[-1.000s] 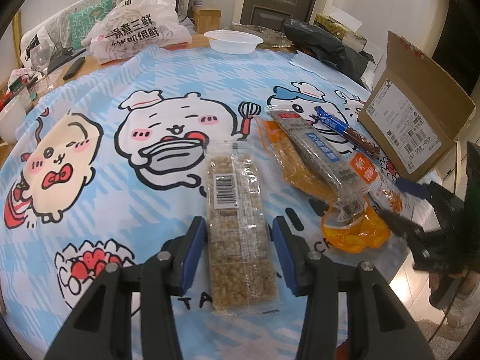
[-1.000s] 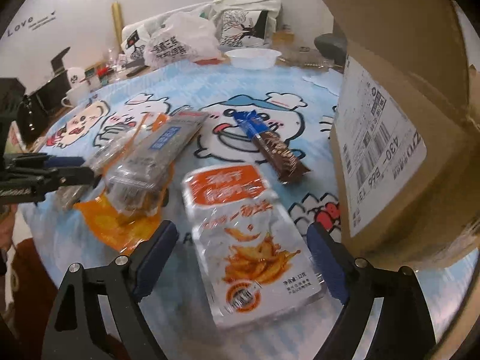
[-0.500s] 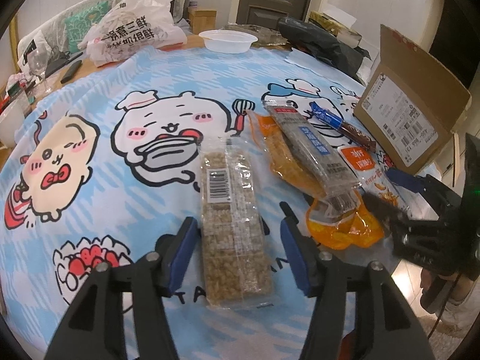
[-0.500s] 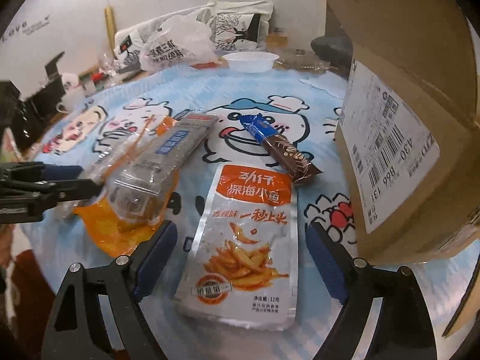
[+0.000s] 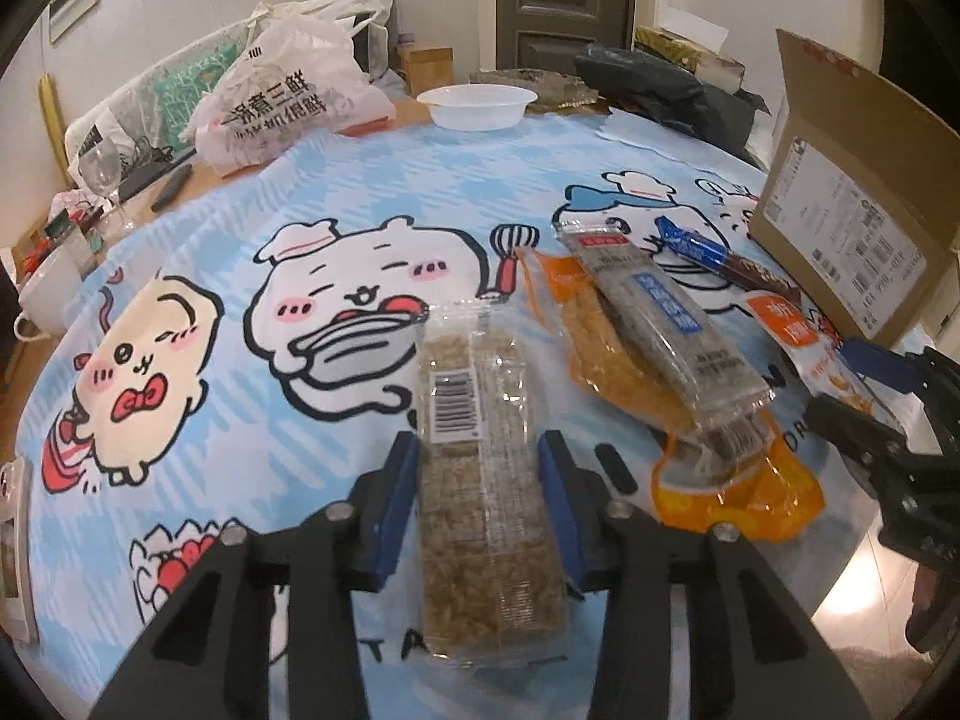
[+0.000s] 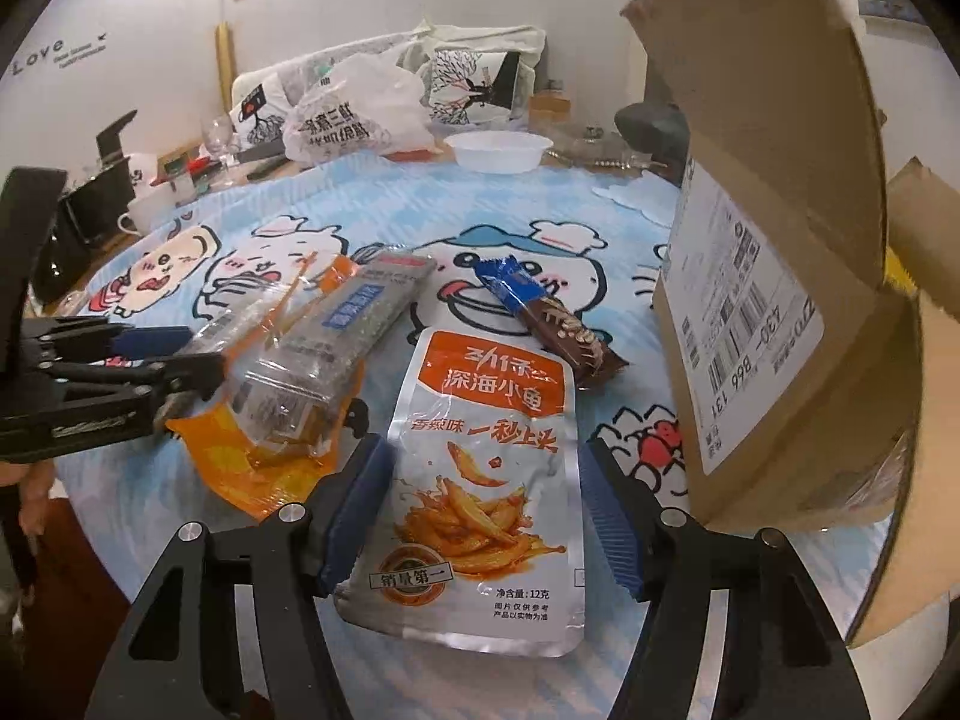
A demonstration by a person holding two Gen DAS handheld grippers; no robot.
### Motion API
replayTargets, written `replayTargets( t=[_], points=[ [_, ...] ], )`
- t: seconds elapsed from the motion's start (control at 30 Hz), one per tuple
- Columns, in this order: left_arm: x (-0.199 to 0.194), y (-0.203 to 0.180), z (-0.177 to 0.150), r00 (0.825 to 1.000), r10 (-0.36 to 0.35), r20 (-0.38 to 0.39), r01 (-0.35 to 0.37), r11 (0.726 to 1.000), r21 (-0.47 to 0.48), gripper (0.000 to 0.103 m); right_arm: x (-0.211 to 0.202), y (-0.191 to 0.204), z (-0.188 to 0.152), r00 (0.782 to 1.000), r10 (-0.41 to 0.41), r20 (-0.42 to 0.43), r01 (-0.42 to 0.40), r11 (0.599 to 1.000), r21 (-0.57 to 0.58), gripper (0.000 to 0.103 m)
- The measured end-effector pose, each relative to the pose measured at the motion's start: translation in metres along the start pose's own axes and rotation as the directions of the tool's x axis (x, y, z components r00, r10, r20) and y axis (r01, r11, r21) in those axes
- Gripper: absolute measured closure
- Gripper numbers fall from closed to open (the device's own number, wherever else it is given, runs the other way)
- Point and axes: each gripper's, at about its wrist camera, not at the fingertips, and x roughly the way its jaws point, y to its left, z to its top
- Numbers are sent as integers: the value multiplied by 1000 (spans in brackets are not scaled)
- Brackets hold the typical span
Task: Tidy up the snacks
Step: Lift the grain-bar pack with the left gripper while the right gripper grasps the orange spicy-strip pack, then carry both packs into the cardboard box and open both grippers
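Observation:
My left gripper [image 5: 478, 501] is shut on a clear pack of grain bars [image 5: 480, 462] with a barcode label; its pads touch both long edges. My right gripper [image 6: 480, 504] is open, its fingers on either side of a silver and orange fish snack pouch [image 6: 480, 480] that lies flat on the cloth, with a gap on the right side. An orange pouch [image 5: 678, 408] lies under a grey and blue bar pack [image 5: 666, 324]. A blue and brown wafer bar [image 6: 546, 318] lies beyond. An open cardboard box [image 6: 762, 312] stands at the right.
A blue cartoon tablecloth [image 5: 360, 192] covers the round table. At the far side are a white bowl [image 5: 477, 105], plastic bags [image 5: 288, 102], a wine glass [image 5: 102, 174] and a white mug [image 5: 48, 294]. The table edge is close to both grippers.
My left gripper has closed in on the grain bar pack. My right gripper has narrowed around the fish snack pouch and moved slightly forward over it.

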Motion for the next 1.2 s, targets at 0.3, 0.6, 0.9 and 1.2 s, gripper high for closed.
replayTargets(
  t=[0.3, 0.6, 0.9, 1.2],
  points=[
    [-16, 17, 5, 1000, 5, 23, -4, 999, -36, 66, -23, 8, 4, 996, 70, 56, -68, 997, -30, 41],
    [-93, 40, 34, 984, 56, 170, -47, 997, -56, 66, -68, 39, 43, 959, 214, 184, -196, 974, -111, 41],
    [-186, -17, 110, 936, -44, 349, 20, 997, 71, 66, -137, 18, 111, 910, 247, 334, -195, 964, -183, 41],
    [-173, -170, 184, 897, -352, 266, 283, 922, 266, 66, -163, -112, 109, 953, 18, 303, -11, 1000, -26, 41]
  ],
)
